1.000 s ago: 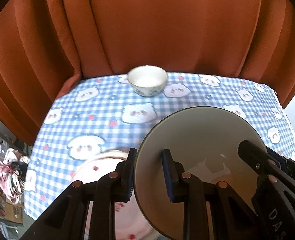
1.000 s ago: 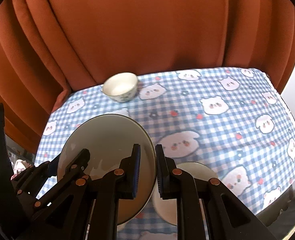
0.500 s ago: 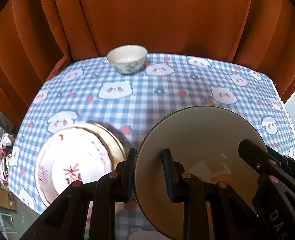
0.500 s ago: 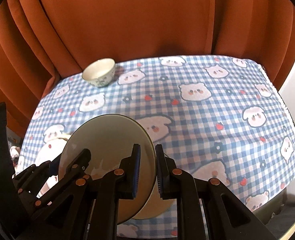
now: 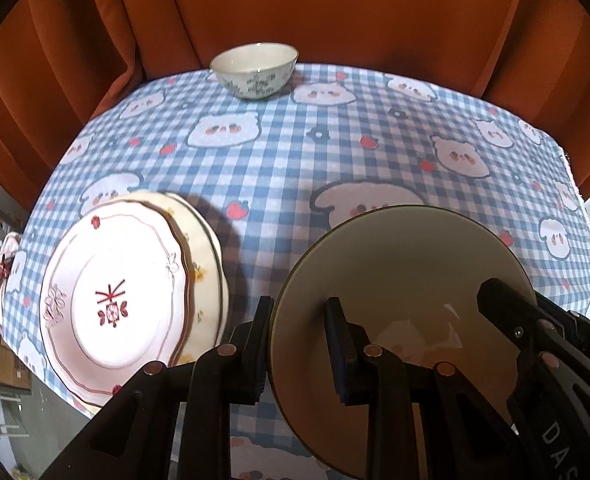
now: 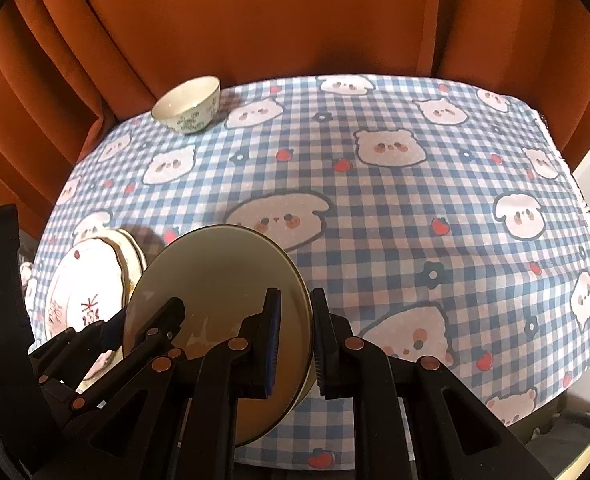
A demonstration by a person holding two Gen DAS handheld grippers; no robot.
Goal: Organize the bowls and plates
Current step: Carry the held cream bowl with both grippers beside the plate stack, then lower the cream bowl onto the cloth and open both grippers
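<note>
A beige plate (image 5: 407, 272) is held tilted above the near edge of a table (image 6: 415, 184) covered in blue checked cloth. The left hand-held gripper (image 5: 299, 344) is clamped on the plate's left rim, and the right hand-held gripper (image 6: 295, 340) is clamped on its right rim. Two stacked pink plates (image 5: 131, 292) lie at the near left corner. A small bowl (image 5: 255, 70) stands at the far edge before an orange curtain (image 6: 295, 16).

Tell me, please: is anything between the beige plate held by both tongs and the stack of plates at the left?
Nothing visible. The beige plate hangs beside the plate stack, with only bare tablecloth between them. The small bowl sits far back, out of the path.
</note>
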